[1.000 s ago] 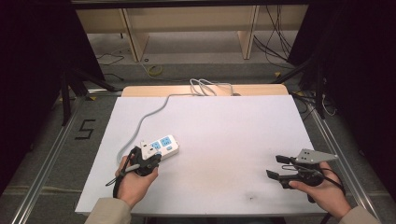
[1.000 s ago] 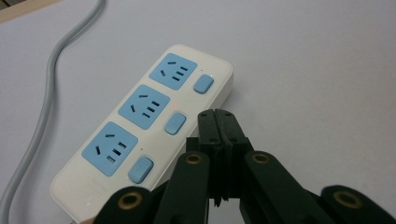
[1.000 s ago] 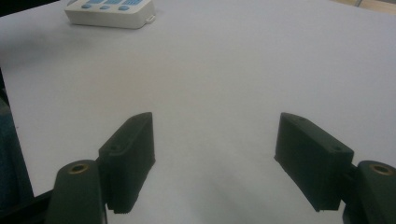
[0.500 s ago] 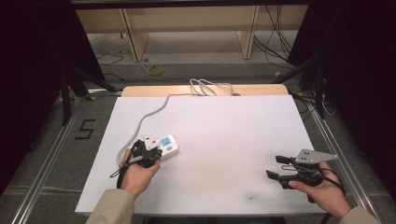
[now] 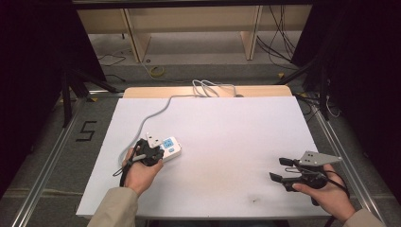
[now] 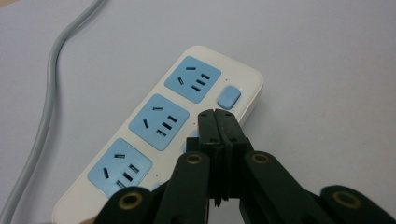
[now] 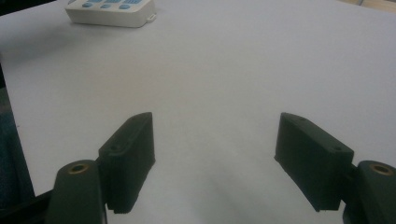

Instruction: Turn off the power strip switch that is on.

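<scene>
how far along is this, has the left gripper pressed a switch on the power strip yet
Done: the left gripper is at the power strip, its jaws closed together, tips over the middle blue switch. In hand: that looks like a press, but whether the switch has clicked cannot be told. The far switch is untouched. Left: the right gripper waits with jaws open over the bare table, holding nothing.

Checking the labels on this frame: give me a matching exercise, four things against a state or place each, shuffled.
Things:
1. left gripper
2. right gripper
3. power strip
4. grey cable

States:
A. white with blue sockets
B. jaws wide apart over bare table
C. jaws closed together, tips over a blue switch
D. runs across the table to its far edge

Pairs: 1-C, 2-B, 3-A, 4-D
</scene>
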The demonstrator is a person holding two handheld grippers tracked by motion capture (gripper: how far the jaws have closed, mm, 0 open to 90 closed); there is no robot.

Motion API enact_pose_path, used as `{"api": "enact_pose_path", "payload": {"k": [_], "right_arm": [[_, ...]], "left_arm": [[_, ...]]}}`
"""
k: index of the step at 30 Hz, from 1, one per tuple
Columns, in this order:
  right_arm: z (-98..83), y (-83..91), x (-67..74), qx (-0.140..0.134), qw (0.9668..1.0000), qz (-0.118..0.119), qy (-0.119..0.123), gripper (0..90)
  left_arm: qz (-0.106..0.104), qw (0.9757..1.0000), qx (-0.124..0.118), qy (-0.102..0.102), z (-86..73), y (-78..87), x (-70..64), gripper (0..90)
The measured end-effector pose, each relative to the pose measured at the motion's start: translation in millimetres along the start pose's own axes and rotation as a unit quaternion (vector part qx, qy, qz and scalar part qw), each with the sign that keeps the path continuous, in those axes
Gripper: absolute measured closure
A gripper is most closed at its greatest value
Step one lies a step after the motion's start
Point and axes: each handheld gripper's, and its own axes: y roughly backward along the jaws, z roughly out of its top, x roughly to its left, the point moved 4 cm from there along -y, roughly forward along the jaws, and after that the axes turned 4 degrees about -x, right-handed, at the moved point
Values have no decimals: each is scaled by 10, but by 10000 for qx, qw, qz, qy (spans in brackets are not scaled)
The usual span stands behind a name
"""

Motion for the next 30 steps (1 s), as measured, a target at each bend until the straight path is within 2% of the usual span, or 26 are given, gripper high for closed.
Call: {"api": "enact_pose_path", "payload": {"k": [30], "right_arm": [[-4, 1, -4, 31, 10000, -1, 10, 286]], "left_arm": [[25, 9998, 110, 175, 88, -86, 120, 900]]}}
